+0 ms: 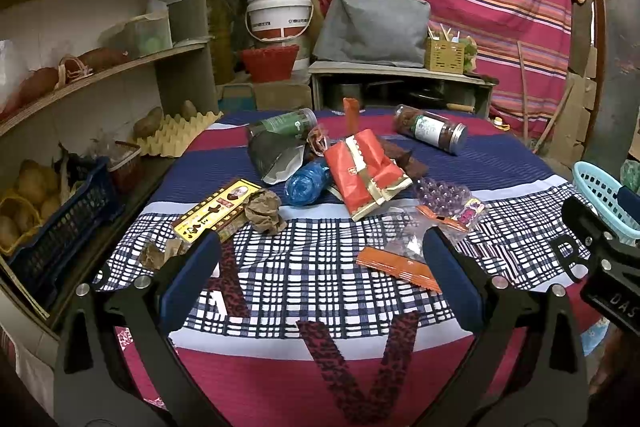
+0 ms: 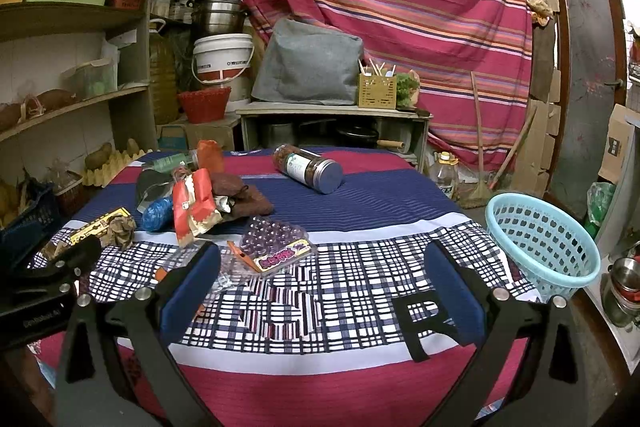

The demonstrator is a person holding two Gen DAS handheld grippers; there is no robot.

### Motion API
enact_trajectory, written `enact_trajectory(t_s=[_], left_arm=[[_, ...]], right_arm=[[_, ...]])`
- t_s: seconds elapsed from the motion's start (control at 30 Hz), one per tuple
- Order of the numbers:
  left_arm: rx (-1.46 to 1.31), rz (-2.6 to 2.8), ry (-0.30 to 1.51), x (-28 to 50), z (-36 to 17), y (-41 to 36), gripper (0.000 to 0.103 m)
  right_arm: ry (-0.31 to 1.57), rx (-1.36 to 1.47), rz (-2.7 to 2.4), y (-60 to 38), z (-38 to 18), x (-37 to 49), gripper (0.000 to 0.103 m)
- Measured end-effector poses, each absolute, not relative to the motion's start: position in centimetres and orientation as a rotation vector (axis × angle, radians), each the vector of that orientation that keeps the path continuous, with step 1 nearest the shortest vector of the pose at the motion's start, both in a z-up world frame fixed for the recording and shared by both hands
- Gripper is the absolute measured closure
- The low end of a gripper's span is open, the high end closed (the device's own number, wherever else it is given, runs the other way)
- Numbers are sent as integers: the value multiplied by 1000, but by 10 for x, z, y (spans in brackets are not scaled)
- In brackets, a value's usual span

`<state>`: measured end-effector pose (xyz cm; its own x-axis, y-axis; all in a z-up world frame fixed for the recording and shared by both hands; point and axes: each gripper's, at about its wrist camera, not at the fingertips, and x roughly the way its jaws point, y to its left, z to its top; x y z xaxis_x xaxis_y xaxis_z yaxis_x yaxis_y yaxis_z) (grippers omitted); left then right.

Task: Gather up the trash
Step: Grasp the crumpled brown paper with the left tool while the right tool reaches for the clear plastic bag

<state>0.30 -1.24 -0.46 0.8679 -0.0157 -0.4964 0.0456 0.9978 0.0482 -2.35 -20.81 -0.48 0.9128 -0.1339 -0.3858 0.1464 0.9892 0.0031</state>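
Nearest the lens in both views, blue-padded fingers are seen spread wide with nothing between them. The left gripper (image 1: 320, 267) is held low over the checked part of the cloth-covered table (image 1: 328, 355), jaws fully apart. The right gripper (image 2: 324, 279) is in the same state, jaws wide and nothing pinched.

The trash is scattered across the middle of the table. In the left view, an orange strip (image 1: 398, 269) is lying just inside the right finger, lower center-right of the frame. A crumpled brown paper (image 1: 264, 211) is sat against a yellow box (image 1: 216, 209), center-left. A red-and-gold wrapper (image 1: 366, 173) is piled in the middle, with a blue bag (image 1: 306, 181) touching its left edge and a dark pouch (image 1: 276, 155) behind that. A clear bubbled tray (image 1: 444, 201) is found to the right of the wrapper. Two jars are lying on their sides further back: a green one (image 1: 286, 125) upper center, a brown one (image 1: 430, 129) upper right.

In the right view, a light blue basket (image 2: 542, 241) is perched at the table's right edge, tipped on its side, well apart from the pile.
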Motion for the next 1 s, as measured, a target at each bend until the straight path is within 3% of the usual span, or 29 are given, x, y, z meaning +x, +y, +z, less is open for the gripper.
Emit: enact_trajectory(t_s=[0.6,1.0], left_arm=[[143,44,521,21,33,45,5],[75,55,652,42,-35,127,5]], right_arm=[[442,29,-148,-208,-6,-7,4],[536,21,-137,-202,-16,11,4]])
